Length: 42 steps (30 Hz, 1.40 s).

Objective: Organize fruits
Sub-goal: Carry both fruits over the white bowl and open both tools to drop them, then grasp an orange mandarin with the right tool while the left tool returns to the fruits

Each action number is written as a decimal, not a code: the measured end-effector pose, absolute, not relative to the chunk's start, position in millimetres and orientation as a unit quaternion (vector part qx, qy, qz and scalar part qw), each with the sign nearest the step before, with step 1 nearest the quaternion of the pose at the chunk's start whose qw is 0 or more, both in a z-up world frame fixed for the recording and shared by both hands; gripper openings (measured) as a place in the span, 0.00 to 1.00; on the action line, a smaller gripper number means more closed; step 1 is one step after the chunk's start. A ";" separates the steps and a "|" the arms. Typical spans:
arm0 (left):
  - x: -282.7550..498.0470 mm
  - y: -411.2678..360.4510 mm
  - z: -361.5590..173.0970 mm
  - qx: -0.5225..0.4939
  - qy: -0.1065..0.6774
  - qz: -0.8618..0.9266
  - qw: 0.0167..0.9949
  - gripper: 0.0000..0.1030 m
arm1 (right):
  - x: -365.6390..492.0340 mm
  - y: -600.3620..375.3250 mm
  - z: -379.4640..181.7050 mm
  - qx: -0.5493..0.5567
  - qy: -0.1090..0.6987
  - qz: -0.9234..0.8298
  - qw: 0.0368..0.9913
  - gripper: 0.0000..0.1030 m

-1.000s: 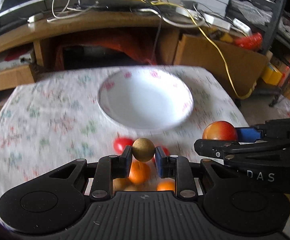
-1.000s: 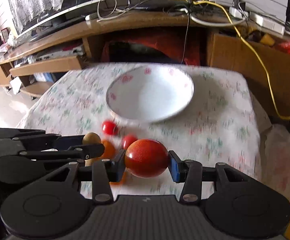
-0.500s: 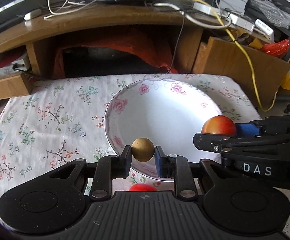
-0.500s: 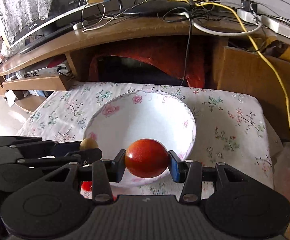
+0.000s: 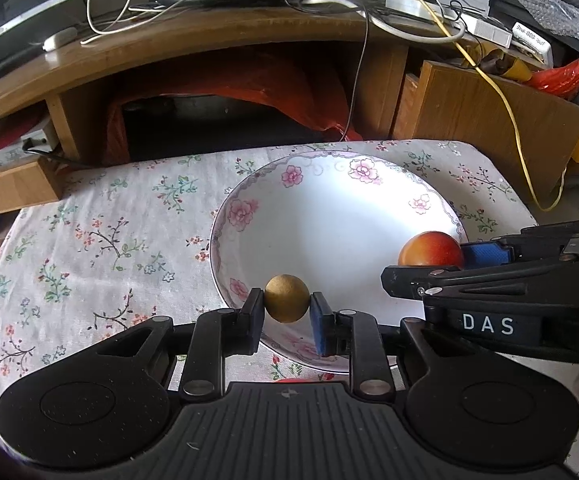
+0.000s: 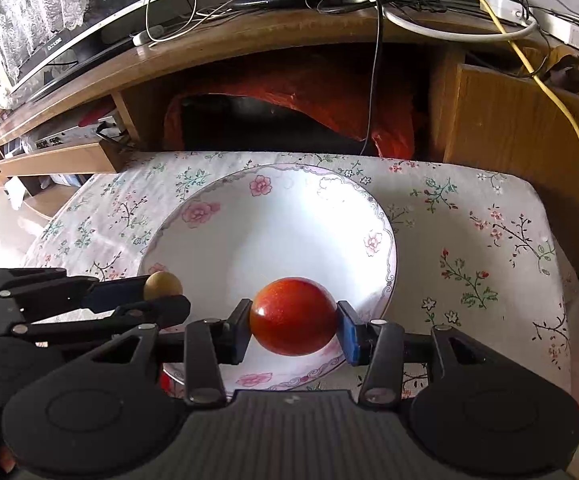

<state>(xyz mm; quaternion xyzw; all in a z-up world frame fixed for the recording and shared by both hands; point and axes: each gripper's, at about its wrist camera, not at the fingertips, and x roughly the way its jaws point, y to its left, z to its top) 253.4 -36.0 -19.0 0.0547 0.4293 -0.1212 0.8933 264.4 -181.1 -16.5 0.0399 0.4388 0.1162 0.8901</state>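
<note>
Both our grippers have carried their fruit from the table to over the bowl (image 5: 441, 208)

Our left gripper (image 5: 287, 312) clamps a small, dull-tan round fruit (image 5: 286, 298); our right gripper (image 6: 293, 330) clamps a glossy red-orange fruit (image 6: 292, 316)

The counter (image 5: 101, 240) is covered with a white cloth (image 6: 469, 248) that has little flowers and twigs printed on it. A big white plate (image 5: 329, 220) sits right on the cloth, near the middle. Pink flowers run around its rim. A small bit of something red (image 5: 289, 380) shows on the cloth just by the near edge of the plate.
</note>
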 end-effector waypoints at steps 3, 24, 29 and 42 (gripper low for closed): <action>252.6 -37.0 -18.7 0.058 0.429 -0.119 0.894 0.32 | 264.3 -181.1 -16.2 0.039 0.440 0.117 0.890 0.43; 243.4 -27.4 -3.8 0.051 0.412 -0.101 0.904 0.59 | 253.1 -182.5 6.8 0.039 0.406 0.110 0.906 0.43; 236.4 -25.6 -1.2 0.058 0.409 -0.095 0.906 0.64 | 246.1 -180.9 10.2 0.038 0.405 0.110 0.907 0.43; 202.2 -15.3 12.8 0.069 0.385 -0.069 0.918 0.83 | 217.6 -177.2 23.0 0.036 0.397 0.115 0.910 0.44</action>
